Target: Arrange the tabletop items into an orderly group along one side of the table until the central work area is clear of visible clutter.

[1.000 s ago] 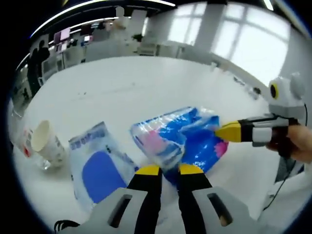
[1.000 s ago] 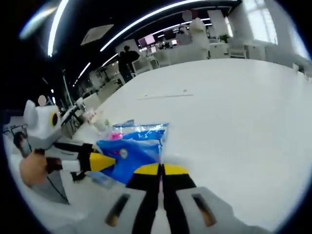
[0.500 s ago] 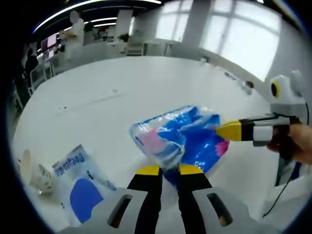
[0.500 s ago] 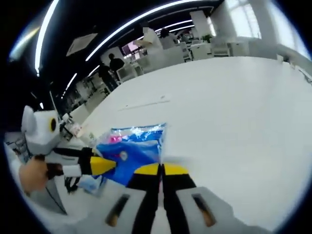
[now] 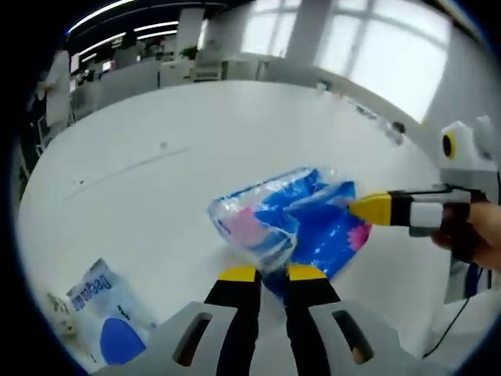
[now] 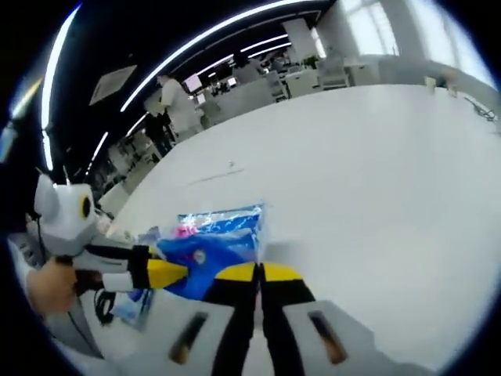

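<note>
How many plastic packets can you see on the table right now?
2. The blue-and-pink packet is held between both grippers mid-table; the white-and-blue packet lies flat near the table edge. More may lie out of view.

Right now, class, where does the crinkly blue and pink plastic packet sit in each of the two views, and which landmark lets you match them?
Left gripper view: the crinkly blue and pink plastic packet lies centre, just above that view's own tool.
Right gripper view: lower left of centre.
Shared landmark: the white table.
</note>
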